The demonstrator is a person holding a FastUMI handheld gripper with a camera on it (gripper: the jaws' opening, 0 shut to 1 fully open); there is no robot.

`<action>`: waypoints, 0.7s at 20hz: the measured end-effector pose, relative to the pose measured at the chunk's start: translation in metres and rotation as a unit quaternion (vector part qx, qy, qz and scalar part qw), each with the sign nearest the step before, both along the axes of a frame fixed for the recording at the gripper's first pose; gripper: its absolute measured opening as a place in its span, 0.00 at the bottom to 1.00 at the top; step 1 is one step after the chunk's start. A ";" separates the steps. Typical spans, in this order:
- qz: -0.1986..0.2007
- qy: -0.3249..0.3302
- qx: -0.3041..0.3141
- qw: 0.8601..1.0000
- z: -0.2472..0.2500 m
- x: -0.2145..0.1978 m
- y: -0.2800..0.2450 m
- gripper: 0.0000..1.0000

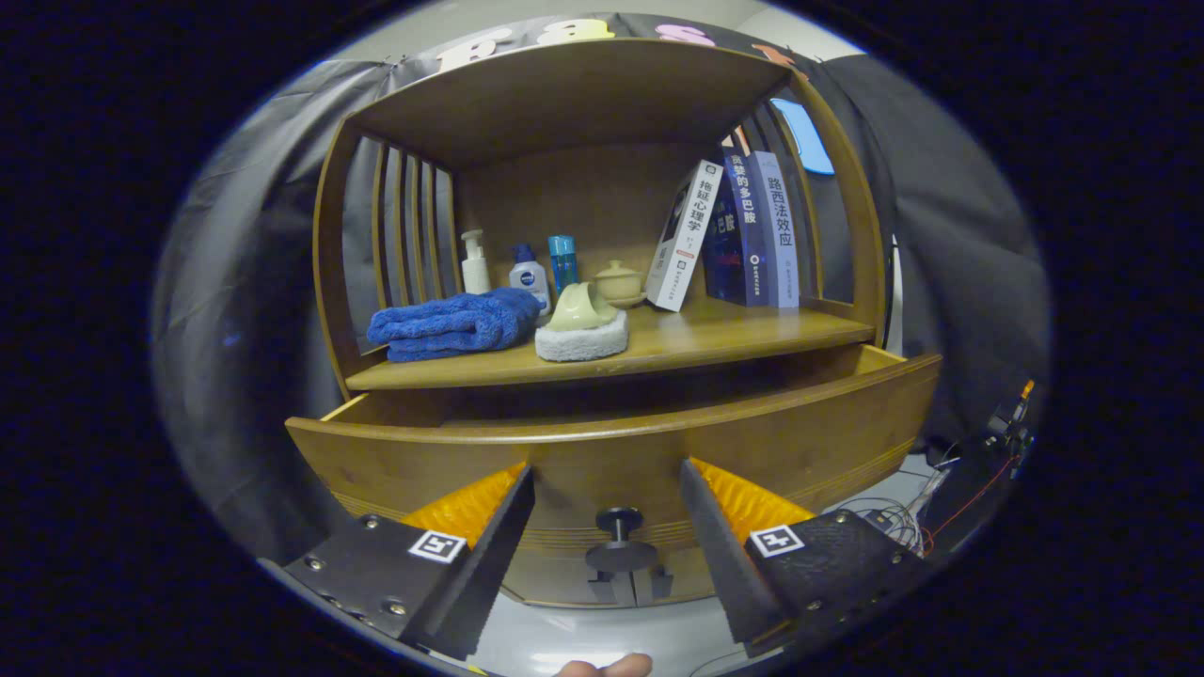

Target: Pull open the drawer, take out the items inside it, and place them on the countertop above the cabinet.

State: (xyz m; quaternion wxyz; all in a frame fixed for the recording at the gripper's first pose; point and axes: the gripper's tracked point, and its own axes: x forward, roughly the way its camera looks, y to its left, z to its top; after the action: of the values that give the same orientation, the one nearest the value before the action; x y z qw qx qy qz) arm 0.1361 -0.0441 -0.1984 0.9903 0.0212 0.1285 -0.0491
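A wooden cabinet's drawer (611,442) stands pulled out under the countertop (734,334); its inside is hidden behind the drawer front. The round dark knob (619,541) sits on the drawer front, between my fingertips and a little beyond them. My gripper (607,484) is open, its fingers apart on either side of the knob and touching nothing. On the countertop lie a folded blue towel (447,324) and a pale green cup tipped on a white sponge pad (581,340).
At the back of the countertop stand a pump bottle (475,263), two small bottles (531,275), a lidded tea bowl (619,282) and leaning books (743,226). Slatted side walls and a top board enclose it. Cables (941,489) lie right of the cabinet. A fingertip (607,668) shows below.
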 end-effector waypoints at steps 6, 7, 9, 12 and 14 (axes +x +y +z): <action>0.000 -0.001 0.003 1.000 -0.001 0.022 -0.001 0.94; 0.000 -0.001 0.003 1.000 -0.001 0.025 -0.001 0.94; 0.000 -0.001 0.005 1.000 -0.001 0.029 -0.001 0.94; -0.002 -0.003 0.009 1.000 -0.002 0.037 -0.002 0.95; -0.002 -0.003 0.012 1.000 -0.003 0.041 -0.002 0.95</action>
State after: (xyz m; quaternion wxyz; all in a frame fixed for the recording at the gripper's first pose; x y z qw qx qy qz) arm 0.1769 -0.0457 -0.2013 0.9902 0.0337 0.1261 -0.0490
